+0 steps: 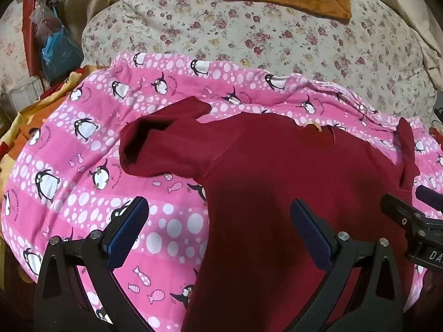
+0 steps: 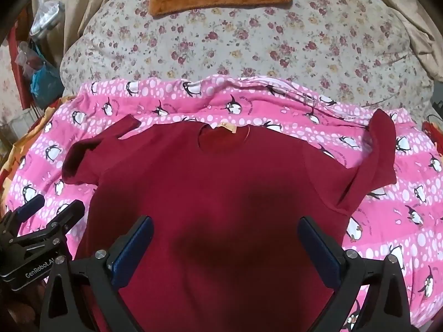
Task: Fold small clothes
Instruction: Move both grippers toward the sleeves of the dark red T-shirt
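2 hand-held grippers wide open, empty | R view only: shirt (image 2: pixel 221 182) neck label (image 2: pixel 225 128) | L view: hidden

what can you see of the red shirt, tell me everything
The red shirt is a small dark red short-sleeved tee of soft knit, with a round neck and a yellowish label inside the collar. It lies flat and unfolded, collar away from the cameras, on the pink penguin blanket. One sleeve is spread out with its cuff gaping; the other sleeve is rumpled and twisted upward. No gripper grasps it.
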`<state>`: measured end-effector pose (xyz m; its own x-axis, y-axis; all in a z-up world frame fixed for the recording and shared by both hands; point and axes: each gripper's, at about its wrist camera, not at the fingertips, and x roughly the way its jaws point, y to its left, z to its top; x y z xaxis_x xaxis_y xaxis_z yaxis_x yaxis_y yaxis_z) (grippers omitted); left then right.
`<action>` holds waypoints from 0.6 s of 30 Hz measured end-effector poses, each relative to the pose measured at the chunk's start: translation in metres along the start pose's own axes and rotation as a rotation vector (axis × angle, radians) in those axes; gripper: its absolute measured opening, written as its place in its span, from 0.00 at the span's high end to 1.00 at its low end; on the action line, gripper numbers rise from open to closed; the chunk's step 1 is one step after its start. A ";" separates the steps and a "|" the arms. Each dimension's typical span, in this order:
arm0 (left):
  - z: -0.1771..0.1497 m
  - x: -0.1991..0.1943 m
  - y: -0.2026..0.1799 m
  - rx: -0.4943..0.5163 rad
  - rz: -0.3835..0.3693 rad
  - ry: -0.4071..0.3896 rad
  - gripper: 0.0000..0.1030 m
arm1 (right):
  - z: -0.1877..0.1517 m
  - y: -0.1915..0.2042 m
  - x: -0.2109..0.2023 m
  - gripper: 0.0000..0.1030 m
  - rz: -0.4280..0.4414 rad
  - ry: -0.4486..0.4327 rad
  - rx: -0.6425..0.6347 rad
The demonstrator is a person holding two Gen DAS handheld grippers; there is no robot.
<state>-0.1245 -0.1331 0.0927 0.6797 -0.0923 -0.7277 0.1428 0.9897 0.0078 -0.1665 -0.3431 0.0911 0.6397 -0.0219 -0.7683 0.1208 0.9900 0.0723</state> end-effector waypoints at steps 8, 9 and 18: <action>0.000 0.013 0.003 -0.001 0.011 0.014 0.01 | 0.002 0.004 0.015 0.00 0.000 0.012 -0.005; 0.000 0.015 0.004 -0.002 0.011 0.018 0.01 | 0.004 0.005 0.017 0.00 -0.003 0.016 -0.007; 0.001 0.030 0.010 -0.019 0.019 0.041 0.01 | 0.005 0.013 0.037 0.00 0.010 0.038 -0.016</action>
<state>-0.1021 -0.1260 0.0720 0.6520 -0.0692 -0.7551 0.1160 0.9932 0.0091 -0.1376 -0.3319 0.0669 0.6116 -0.0074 -0.7912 0.1026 0.9923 0.0700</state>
